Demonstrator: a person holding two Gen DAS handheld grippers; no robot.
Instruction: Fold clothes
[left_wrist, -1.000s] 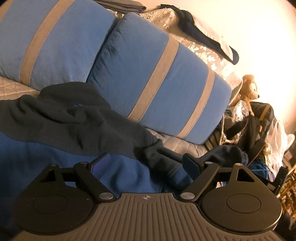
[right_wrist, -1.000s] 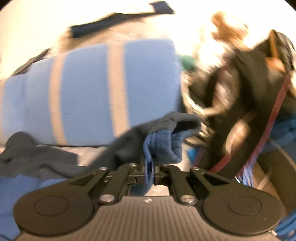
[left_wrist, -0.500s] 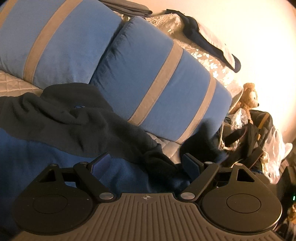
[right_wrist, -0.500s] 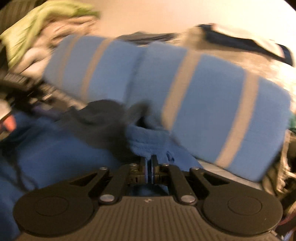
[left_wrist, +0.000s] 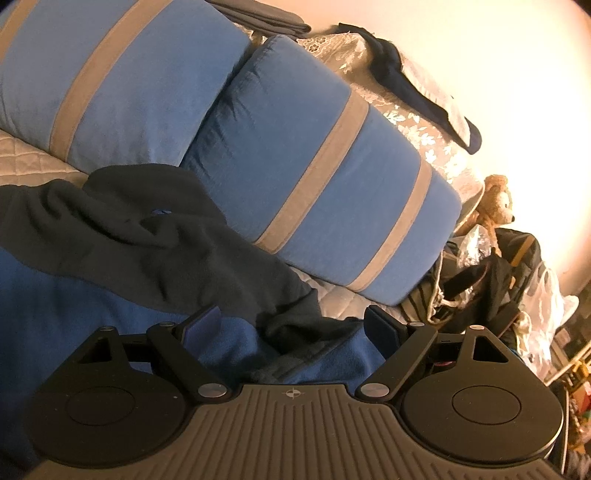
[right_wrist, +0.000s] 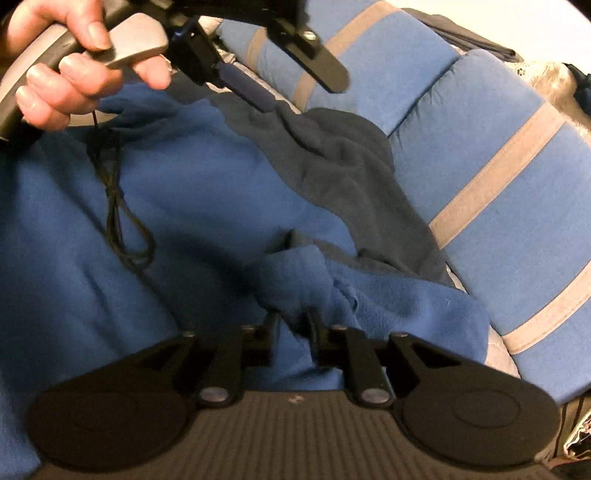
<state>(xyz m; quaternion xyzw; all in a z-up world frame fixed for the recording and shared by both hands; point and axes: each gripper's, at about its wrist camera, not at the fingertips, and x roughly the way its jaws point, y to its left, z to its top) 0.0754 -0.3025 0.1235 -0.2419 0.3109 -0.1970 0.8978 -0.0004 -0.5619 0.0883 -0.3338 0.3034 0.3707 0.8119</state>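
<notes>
A blue fleece top (right_wrist: 192, 192) with dark grey shoulders (right_wrist: 343, 162) lies spread on the sofa seat. Its sleeve (right_wrist: 388, 299) is folded across the body. My right gripper (right_wrist: 292, 325) sits low over the sleeve end, its fingers a narrow gap apart, with a ridge of blue fleece still lying between them. My left gripper (left_wrist: 291, 323) hovers wide open just above the same top (left_wrist: 74, 295), nothing between its fingers. In the right wrist view a hand (right_wrist: 62, 70) holds the left gripper (right_wrist: 306, 94) at the top's far edge.
Two blue cushions with grey stripes (left_wrist: 332, 192) lean along the sofa back right behind the top. A thin black cord (right_wrist: 118, 218) dangles from the left gripper's handle onto the fleece. A teddy bear (left_wrist: 496, 199), bags and plastic (left_wrist: 491, 280) crowd the sofa's right end.
My right gripper swung left, carrying the sleeve from the sofa's right end over the top's body, and its fingers have parted. The left gripper stayed open, almost still.
</notes>
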